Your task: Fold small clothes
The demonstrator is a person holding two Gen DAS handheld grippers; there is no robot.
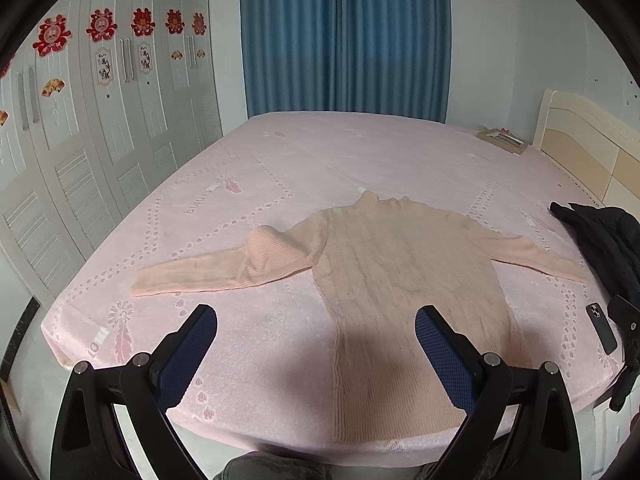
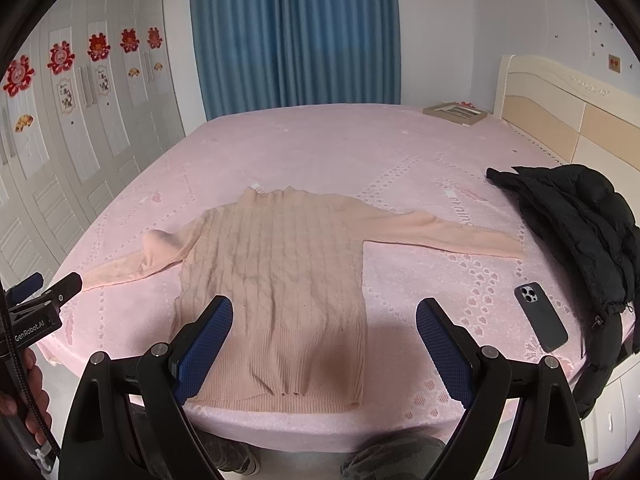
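A peach knit sweater (image 2: pixel 276 280) lies flat on the pink bed (image 2: pixel 320 148), hem at the near edge, sleeves spread sideways. The left gripper (image 1: pixel 316 344) and right gripper (image 2: pixel 324 340) hover over the hem, both spread wide, grasping nothing.

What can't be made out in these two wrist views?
- Sweater underside: hidden against the bed in both views.
- Person's hand: cut off by the right view's left edge.
- Framed item near the headboard: too small to identify.
- Black jacket: cut off by the left view's right edge.
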